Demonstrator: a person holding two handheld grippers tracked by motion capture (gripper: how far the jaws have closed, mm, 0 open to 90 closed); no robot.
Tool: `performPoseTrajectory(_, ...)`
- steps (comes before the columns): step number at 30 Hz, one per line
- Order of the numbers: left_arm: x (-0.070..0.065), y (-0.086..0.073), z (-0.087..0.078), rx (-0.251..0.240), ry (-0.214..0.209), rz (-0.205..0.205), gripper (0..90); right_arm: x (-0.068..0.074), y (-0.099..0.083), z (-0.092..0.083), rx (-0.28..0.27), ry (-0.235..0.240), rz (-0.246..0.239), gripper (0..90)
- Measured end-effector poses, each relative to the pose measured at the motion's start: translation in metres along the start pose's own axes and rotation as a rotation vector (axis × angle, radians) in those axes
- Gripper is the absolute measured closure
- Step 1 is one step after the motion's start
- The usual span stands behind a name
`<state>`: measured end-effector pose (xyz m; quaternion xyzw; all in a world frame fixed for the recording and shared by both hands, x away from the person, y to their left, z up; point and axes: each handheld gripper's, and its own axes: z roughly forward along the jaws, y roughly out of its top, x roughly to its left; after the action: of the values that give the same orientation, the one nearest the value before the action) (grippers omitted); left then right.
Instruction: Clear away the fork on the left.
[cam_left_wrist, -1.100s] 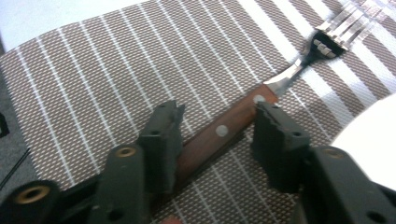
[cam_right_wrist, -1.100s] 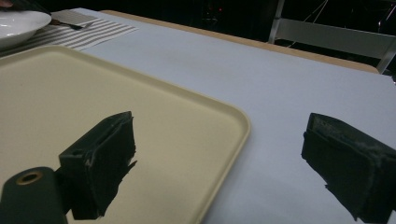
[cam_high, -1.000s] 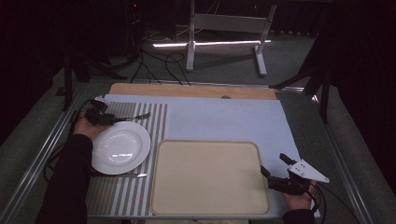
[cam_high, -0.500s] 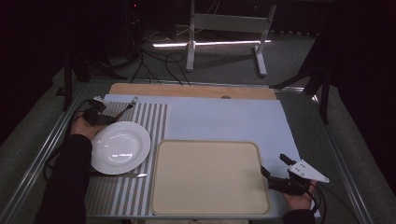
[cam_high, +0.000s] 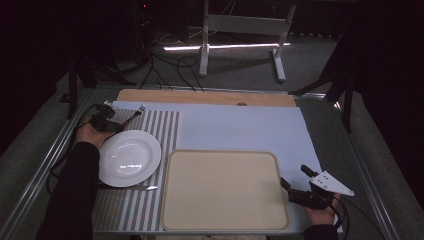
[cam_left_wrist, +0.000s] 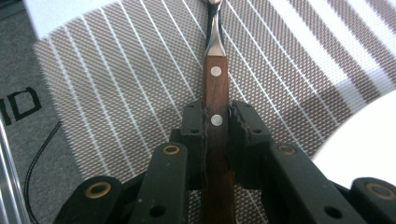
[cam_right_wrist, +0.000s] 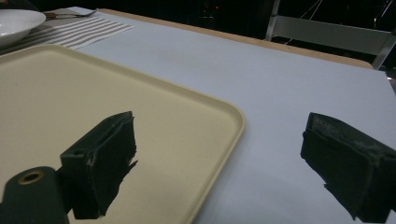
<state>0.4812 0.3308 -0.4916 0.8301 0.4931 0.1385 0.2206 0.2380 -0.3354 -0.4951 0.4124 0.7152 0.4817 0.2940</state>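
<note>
Tongs on the right (cam_high: 298, 183) sat nearest, at the front right corner of the tabletop (cam_high: 240, 127), their two black ridged jaws spread wide with nothing between them. One jaw hung over the rim of a rectangular cream tray (cam_high: 225, 190) with rounded corners and a smooth matte face; the other stood over pale blue covering. Left of the tray lay a round glossy white plate (cam_high: 129, 157) on a woven placemat (cam_high: 150, 130) striped grey and white, with a piece of cutlery (cam_high: 145, 188) at the plate's near edge. Farther back, the left tongs (cam_left_wrist: 215, 122) were closed on the brown wooden handle, set with two pale rivets, of a metal utensil (cam_left_wrist: 215, 70) held over the mat beyond the plate, its head pointing toward the far edge. A bare wooden strip (cam_high: 205, 97) ran along the far side.
</note>
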Motion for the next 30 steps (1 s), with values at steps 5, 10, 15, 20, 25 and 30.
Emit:
performPoseTrajectory(5, 0.002, -0.001, -0.015, -0.057, -0.011, -0.025, 77.2, 0.001, 0.000, 0.000, -0.001, 0.002, 0.000, 10.0)
performPoseTrajectory(10, 0.002, -0.004, -0.025, -0.090, -0.004, -0.032, 77.2, 0.001, 0.001, 0.000, -0.001, 0.001, 0.000, 10.0)
performPoseTrajectory(15, 0.002, -0.008, -0.033, -0.124, -0.014, -0.043, 77.2, 0.001, 0.001, 0.000, -0.001, 0.000, -0.002, 10.0)
performPoseTrajectory(20, 0.002, -0.010, -0.041, -0.159, -0.018, -0.055, 77.2, 0.001, 0.001, 0.000, -0.001, -0.001, -0.002, 10.0)
performPoseTrajectory(25, -0.001, -0.011, -0.050, -0.194, -0.031, -0.054, 77.1, 0.001, 0.001, 0.000, -0.002, -0.001, -0.001, 10.0)
performPoseTrajectory(30, -0.004, -0.013, -0.058, -0.223, -0.032, -0.062, 77.1, 0.001, 0.001, -0.001, -0.004, -0.003, -0.005, 10.0)
